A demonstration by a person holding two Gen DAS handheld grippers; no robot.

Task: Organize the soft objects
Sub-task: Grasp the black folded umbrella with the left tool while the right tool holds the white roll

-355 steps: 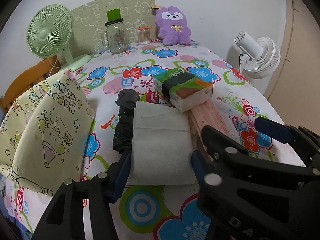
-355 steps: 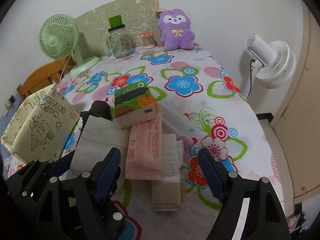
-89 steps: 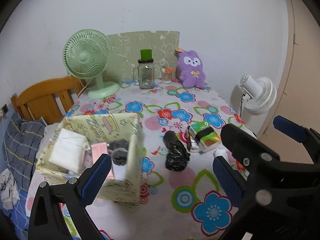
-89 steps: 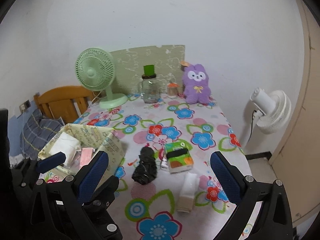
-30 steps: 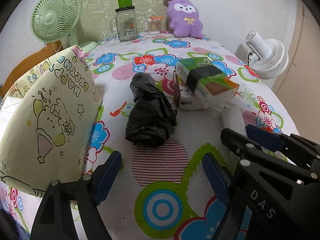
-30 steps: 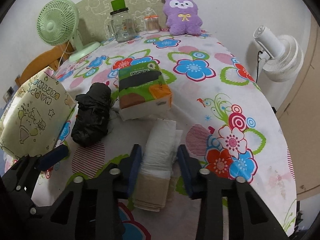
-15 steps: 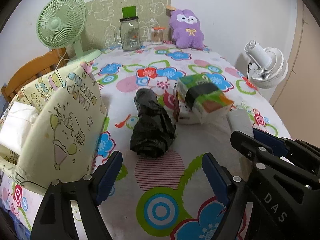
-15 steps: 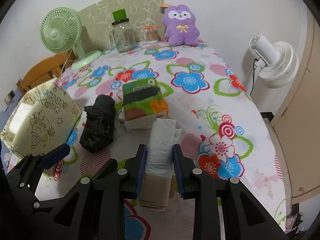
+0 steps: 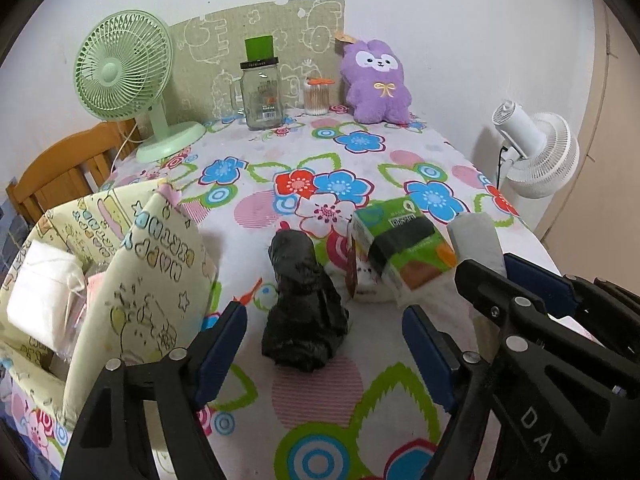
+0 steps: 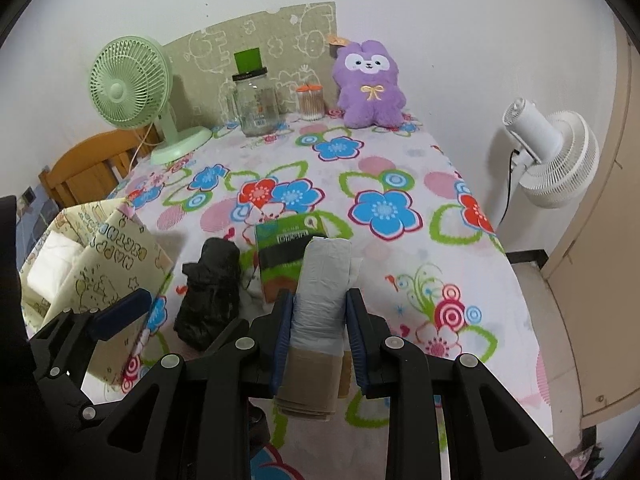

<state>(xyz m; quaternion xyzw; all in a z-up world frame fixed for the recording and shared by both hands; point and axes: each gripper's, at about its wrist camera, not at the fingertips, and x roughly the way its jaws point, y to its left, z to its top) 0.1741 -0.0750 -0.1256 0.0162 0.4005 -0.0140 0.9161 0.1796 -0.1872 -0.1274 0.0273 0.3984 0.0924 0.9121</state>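
Right gripper [image 10: 318,330] is clamped on the squishy white bag roll [image 10: 322,280], mid-body; looks light. Left gripper [image 9: 322,350] gapes wide, empty.

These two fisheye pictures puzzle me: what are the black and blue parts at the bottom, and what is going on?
Those are hand-held tongs, one per hand, each with a camera looking along its fingers. The right tongs are shut on a white roll of bags. The left tongs are open and empty, in front of a black bag bundle. A green tissue pack also lies on the flowered table. To the left, a yellow fabric bin holds items.
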